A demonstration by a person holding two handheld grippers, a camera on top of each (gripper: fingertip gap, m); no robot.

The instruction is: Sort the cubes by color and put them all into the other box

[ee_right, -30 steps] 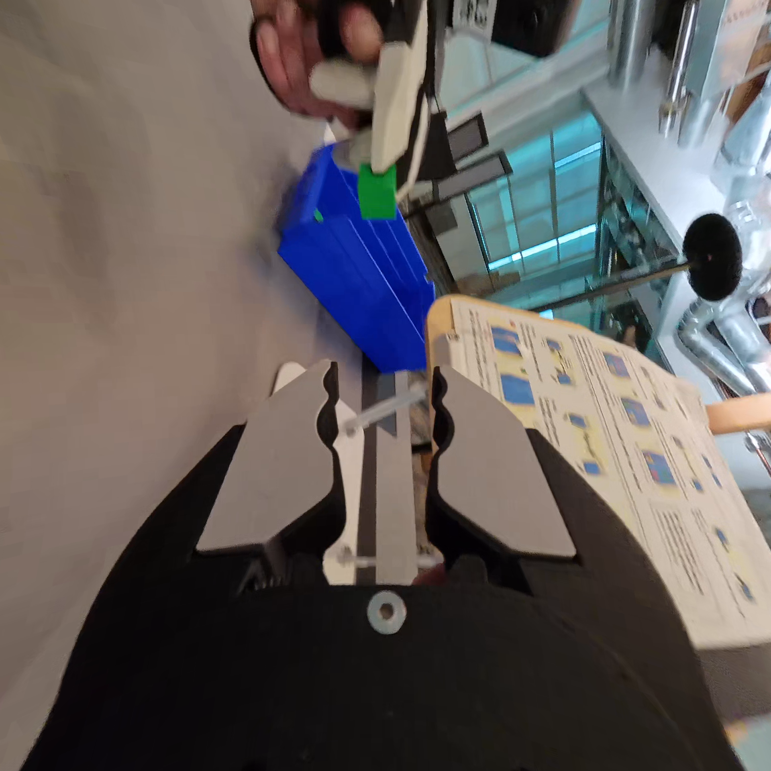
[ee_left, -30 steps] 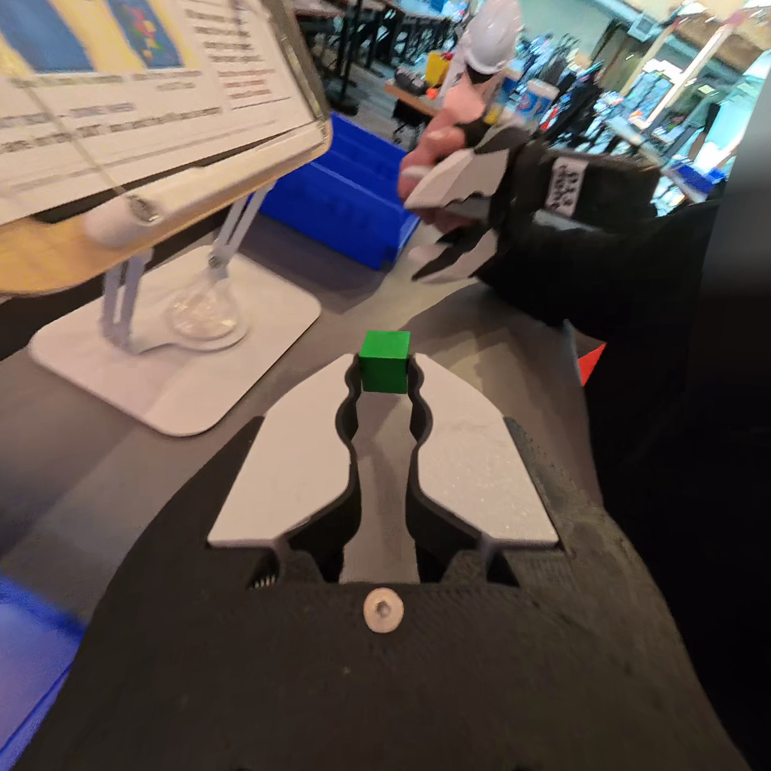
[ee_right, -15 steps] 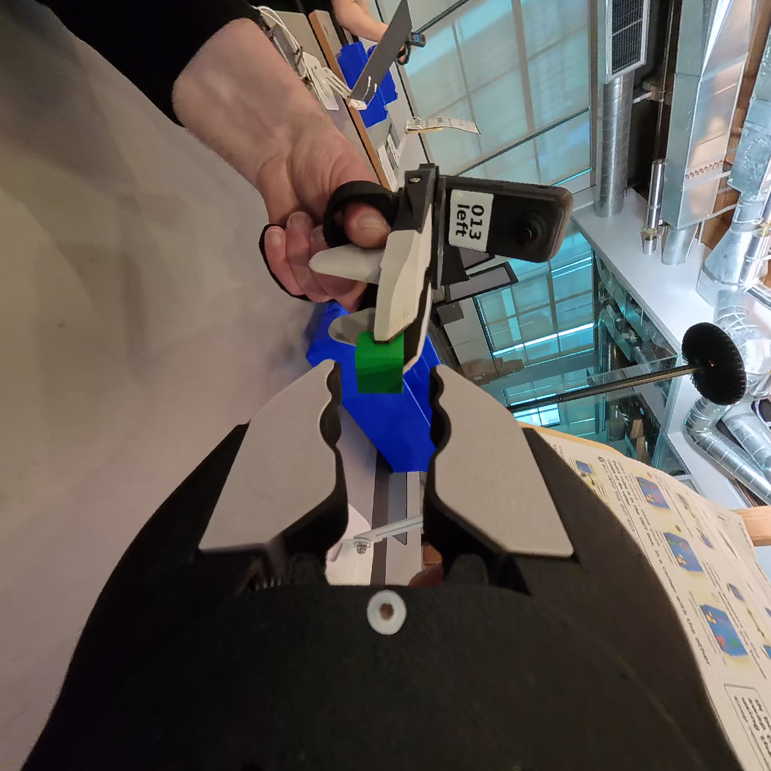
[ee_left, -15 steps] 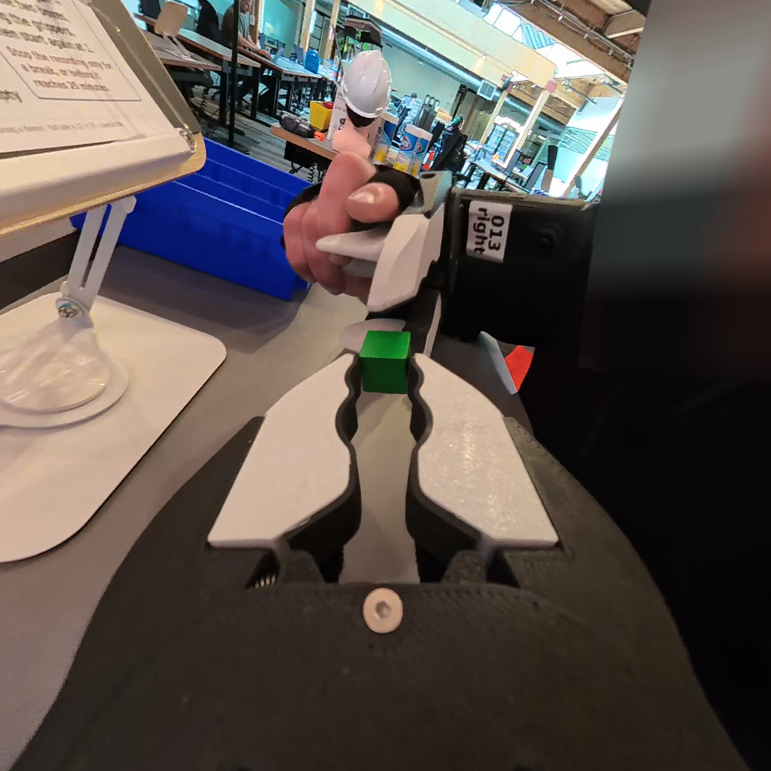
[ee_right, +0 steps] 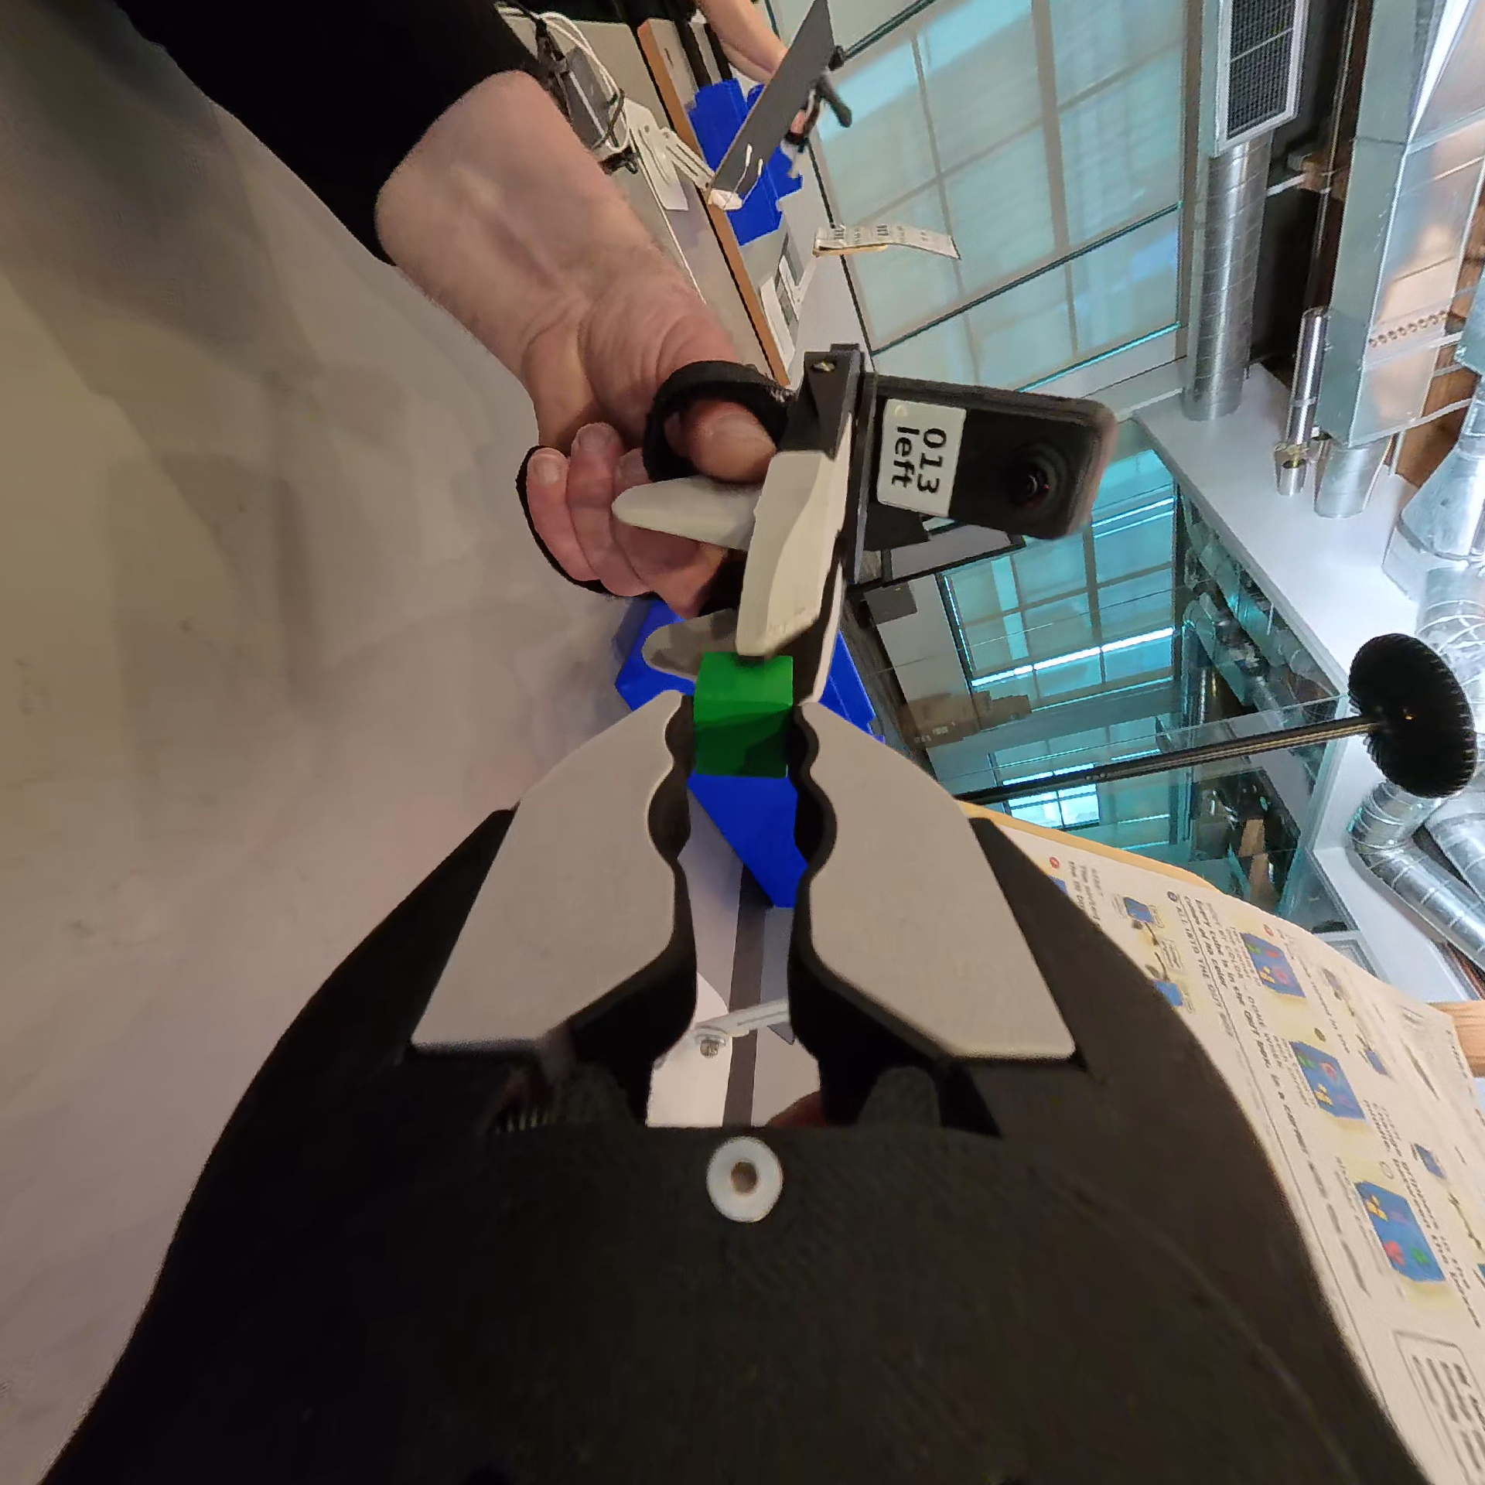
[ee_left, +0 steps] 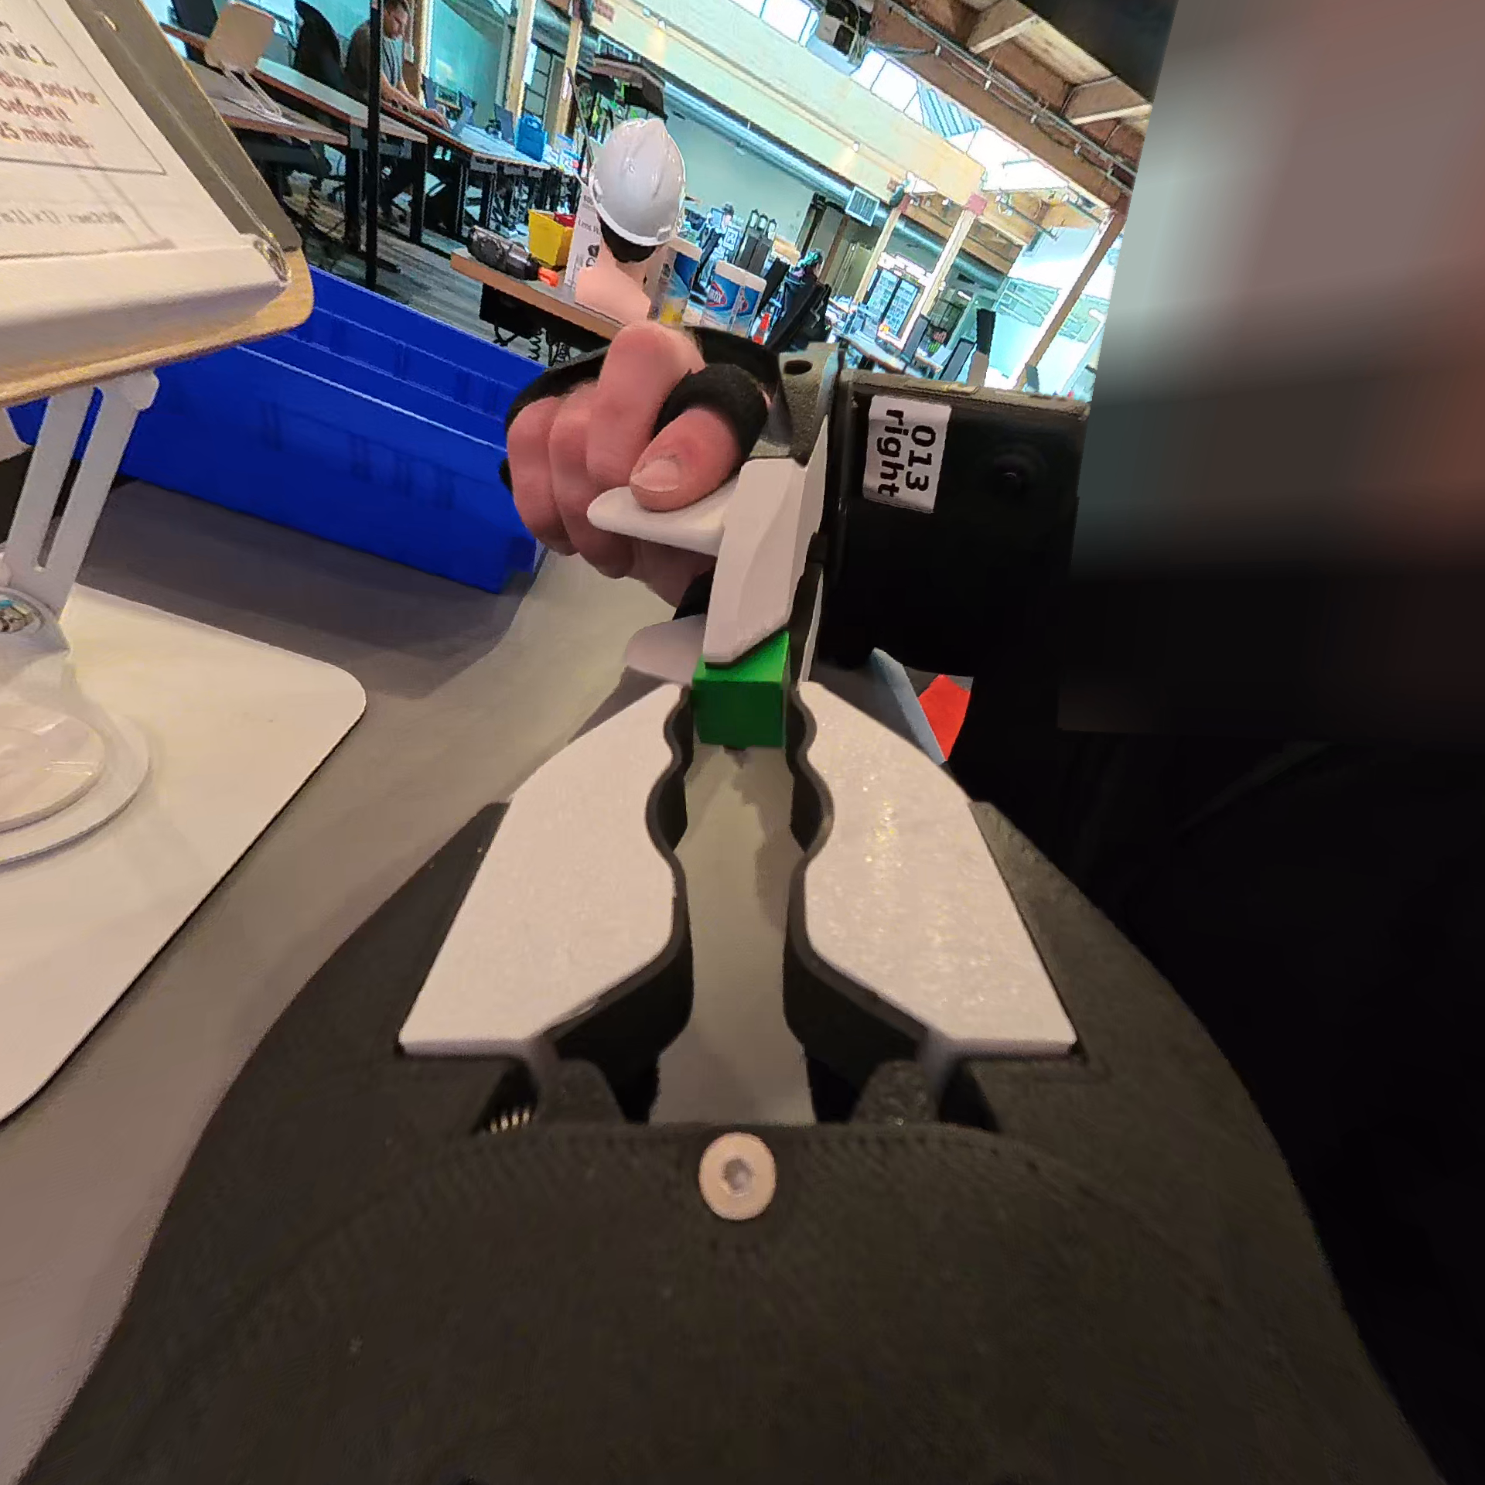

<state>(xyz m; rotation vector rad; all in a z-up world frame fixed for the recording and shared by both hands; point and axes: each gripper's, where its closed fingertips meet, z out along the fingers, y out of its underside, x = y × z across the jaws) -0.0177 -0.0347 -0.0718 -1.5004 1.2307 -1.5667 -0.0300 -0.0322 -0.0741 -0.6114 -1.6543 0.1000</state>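
Observation:
A green cube (ee_left: 739, 707) is held above the grey table (ee_left: 450, 667) between my two grippers, which meet tip to tip. My left gripper (ee_left: 741, 711) is shut on its sides. My right gripper (ee_right: 739, 723) has its fingers pressed against two sides of the same cube (ee_right: 739, 723). In the left wrist view one of the right gripper's white fingers (ee_left: 755, 578) lies over the cube's top. A blue box (ee_left: 321, 426) with dividers stands on the table behind; its inside is hidden.
A white stand (ee_left: 161, 763) carries a tilted instruction board (ee_left: 120, 201) at the left, close to the blue box. The board also shows in the right wrist view (ee_right: 1286, 1125). A red piece (ee_left: 940, 707) peeks out beyond the grippers. A dark sleeve fills the right.
My right gripper has moved in toward the left gripper and narrowed its jaws onto the green cube. The left gripper has kept its hold and turned to face the right one.

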